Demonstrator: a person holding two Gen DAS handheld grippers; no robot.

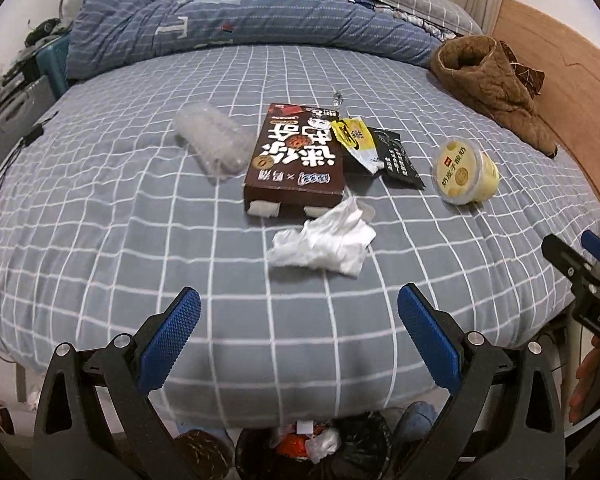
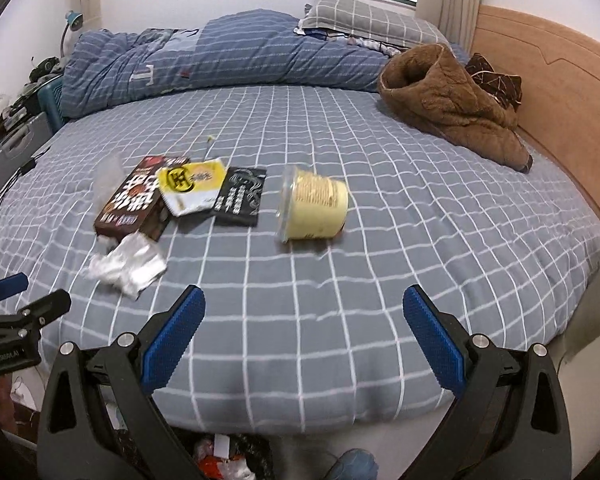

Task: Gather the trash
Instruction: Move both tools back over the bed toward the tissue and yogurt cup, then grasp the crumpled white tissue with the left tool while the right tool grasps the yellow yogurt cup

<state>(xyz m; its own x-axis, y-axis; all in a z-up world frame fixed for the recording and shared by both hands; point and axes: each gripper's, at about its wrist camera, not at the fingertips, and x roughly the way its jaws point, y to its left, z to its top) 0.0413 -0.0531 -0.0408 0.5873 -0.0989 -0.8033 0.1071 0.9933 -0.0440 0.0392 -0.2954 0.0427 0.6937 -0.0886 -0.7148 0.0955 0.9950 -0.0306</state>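
Both tools hang over the near edge of a bed (image 1: 100, 208) covered in a grey-blue sheet with a white grid. The left tool (image 1: 299, 322) has its jaws spread wide and holds nothing. Just ahead of it, at 12 o'clock, lies a crumpled white tissue (image 1: 324, 242), soft and ragged. Beyond the tissue is a flat brown cardboard snack box (image 1: 296, 162), and at its 10 o'clock a crinkled clear plastic wrapper (image 1: 212, 142). Leaning on the box's right edge is a glossy yellow-and-white packet (image 1: 358, 140), overlapping a black foil packet (image 1: 400, 156).

The right tool (image 2: 304, 320) is also wide open and empty. At its 12 o'clock, well apart, a pale yellow plastic pudding cup (image 2: 316, 208) lies on its side, its lid facing left. The tissue sits at its 10 o'clock.

Below the bed edge, between the left tool's fingers, a dark trash bin (image 1: 316, 454) holds mixed litter. Both tools point forward and slightly downward across the bed.
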